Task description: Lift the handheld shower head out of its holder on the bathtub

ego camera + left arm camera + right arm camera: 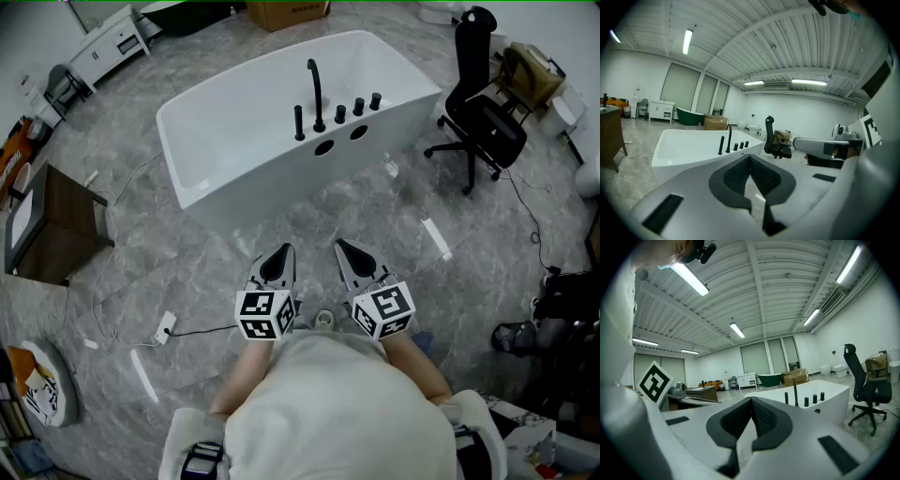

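Observation:
A white bathtub (202, 103) stands on the grey floor ahead of me. On its near rim are a tall curved black spout (315, 94), three black knobs (358, 106) and, left of the spout, the upright black handheld shower head (299, 123) in its holder. It also shows in the left gripper view as the shower head (721, 145) and in the right gripper view as the shower head (786, 398). My left gripper (284, 250) and right gripper (341, 246) are side by side close to my body, well short of the tub. Both are shut with nothing between the jaws.
A black office chair (483, 103) stands right of the tub. A dark wooden side table (56, 225) is at the left. A cable with a power strip (166, 327) lies on the floor near my left side. Bags and boxes (530, 66) clutter the right edge.

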Demonstrator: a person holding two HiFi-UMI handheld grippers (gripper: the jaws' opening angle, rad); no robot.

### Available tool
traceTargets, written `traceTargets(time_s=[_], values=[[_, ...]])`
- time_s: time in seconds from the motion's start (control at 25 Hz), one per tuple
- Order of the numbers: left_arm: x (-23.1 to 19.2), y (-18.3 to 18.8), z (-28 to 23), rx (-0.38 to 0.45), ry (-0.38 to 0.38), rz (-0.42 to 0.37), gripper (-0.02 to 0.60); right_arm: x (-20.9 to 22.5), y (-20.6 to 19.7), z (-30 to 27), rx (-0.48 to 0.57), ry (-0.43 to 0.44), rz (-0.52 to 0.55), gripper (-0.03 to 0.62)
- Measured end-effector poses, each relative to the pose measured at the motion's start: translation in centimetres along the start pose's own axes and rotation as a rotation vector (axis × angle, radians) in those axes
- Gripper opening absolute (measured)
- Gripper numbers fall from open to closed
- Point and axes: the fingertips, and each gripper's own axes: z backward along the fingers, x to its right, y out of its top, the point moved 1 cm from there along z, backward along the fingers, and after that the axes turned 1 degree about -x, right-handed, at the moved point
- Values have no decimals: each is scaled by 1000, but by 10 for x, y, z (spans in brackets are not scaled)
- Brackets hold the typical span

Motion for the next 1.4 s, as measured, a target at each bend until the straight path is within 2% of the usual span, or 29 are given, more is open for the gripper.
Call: traceTargets(time_s=[0.24,0.64,0.84,1.4], values=[[9,-8,6,-4,-2,4,21,3,-1,13,9,-17,-4,20],[-2,-11,6,0,-12,21,21,-7,-4,3,-1,-3,9,20],[-5,-8,5,2,-10,24,20,-4,3,1,30,3,-32,20],[-9,-8,0,5,14,50,20,13,6,0,31,-8,-62,20]])
